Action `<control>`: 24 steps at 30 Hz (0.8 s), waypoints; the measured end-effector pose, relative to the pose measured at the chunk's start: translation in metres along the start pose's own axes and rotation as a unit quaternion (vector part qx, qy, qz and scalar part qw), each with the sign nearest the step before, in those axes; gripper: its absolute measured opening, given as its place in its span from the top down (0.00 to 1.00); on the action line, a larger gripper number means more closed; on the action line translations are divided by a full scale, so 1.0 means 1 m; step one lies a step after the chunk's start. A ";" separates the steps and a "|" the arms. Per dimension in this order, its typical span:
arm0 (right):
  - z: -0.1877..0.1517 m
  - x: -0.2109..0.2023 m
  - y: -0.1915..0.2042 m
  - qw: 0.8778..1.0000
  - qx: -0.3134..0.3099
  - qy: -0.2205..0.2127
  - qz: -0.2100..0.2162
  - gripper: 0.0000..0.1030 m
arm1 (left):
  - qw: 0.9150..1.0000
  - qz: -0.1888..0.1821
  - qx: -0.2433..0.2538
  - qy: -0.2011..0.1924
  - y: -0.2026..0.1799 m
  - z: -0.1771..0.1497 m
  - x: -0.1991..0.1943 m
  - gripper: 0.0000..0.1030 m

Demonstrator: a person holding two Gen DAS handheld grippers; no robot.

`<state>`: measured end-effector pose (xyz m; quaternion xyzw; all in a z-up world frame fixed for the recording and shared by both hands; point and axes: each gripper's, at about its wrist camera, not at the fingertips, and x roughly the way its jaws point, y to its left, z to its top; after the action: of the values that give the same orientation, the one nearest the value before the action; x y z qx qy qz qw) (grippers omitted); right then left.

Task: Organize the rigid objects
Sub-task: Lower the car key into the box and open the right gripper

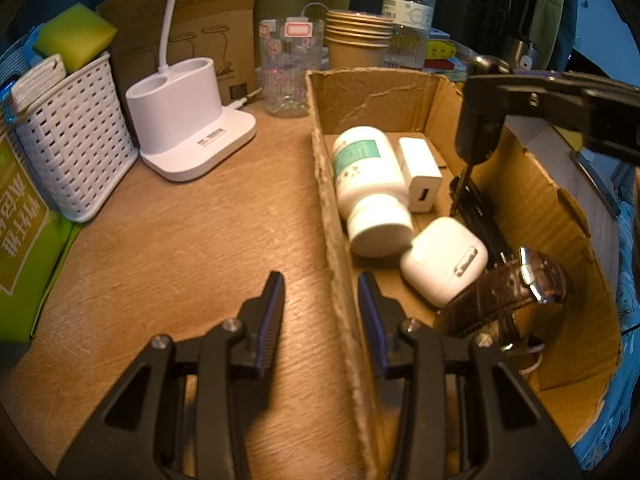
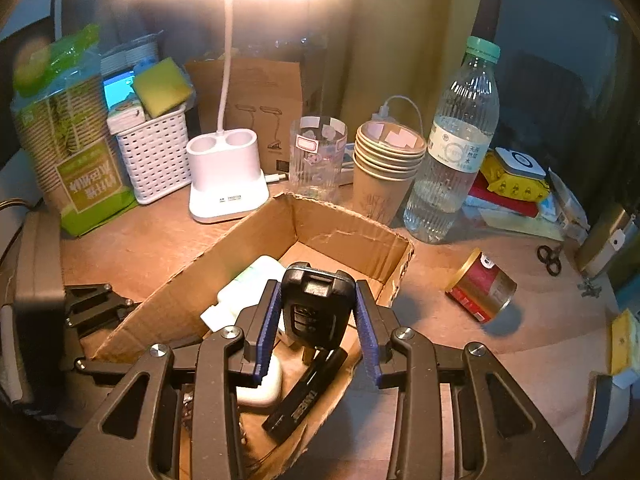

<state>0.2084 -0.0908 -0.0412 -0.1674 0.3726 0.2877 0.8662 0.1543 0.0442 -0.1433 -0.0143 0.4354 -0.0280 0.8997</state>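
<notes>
Left view, nearest: left gripper [image 1: 321,300] straddles the near wall of the cardboard box [image 1: 340,240], one finger outside over the table [image 1: 180,240], one inside; whether the pads press the wall I cannot tell.
Left view, box contents: white pill bottle [image 1: 366,184] on its side, white charger [image 1: 420,174] just beside it, white earbud case [image 1: 444,260], brown-strapped watch [image 1: 516,292] against the far wall.
Left view, other containers: white woven basket [image 1: 76,140] holding a green sponge [image 1: 74,36]; the lamp base [image 1: 188,116] has two cups whose insides do not show.

Right view, nearest: right gripper [image 2: 316,312] clamps a black car key fob [image 2: 316,304] between its blue pads, over the open box.
Right view, below the fob: a black flat device [image 2: 304,396] and the earbud case.
Right view, still outside: red can [image 2: 480,286] lying on the table, apart from the box.

Step, as I judge it: placing the fob into the box.
Next move: lower onto a free patch of floor, then open the jaws.
</notes>
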 end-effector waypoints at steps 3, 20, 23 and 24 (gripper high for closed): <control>0.000 0.002 0.001 1.000 -0.003 0.002 -0.006 0.62 | 1.000 0.000 0.000 0.000 0.000 0.000 0.000 0.62; -0.003 0.015 -0.017 0.999 0.022 0.012 -0.041 0.46 | 1.000 0.001 -0.001 0.001 0.000 0.000 0.000 0.61; -0.003 0.013 -0.018 0.999 0.024 0.010 -0.040 0.46 | 1.000 0.001 -0.001 0.000 0.001 0.001 0.000 0.61; -0.003 0.013 -0.018 0.999 0.025 0.010 -0.040 0.46 | 1.000 0.001 -0.002 0.000 0.001 0.001 0.000 0.61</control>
<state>0.2252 -0.1020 -0.0511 -0.1636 0.3813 0.2419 0.8771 0.1552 0.0454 -0.1432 -0.0154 0.4354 -0.0266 0.8997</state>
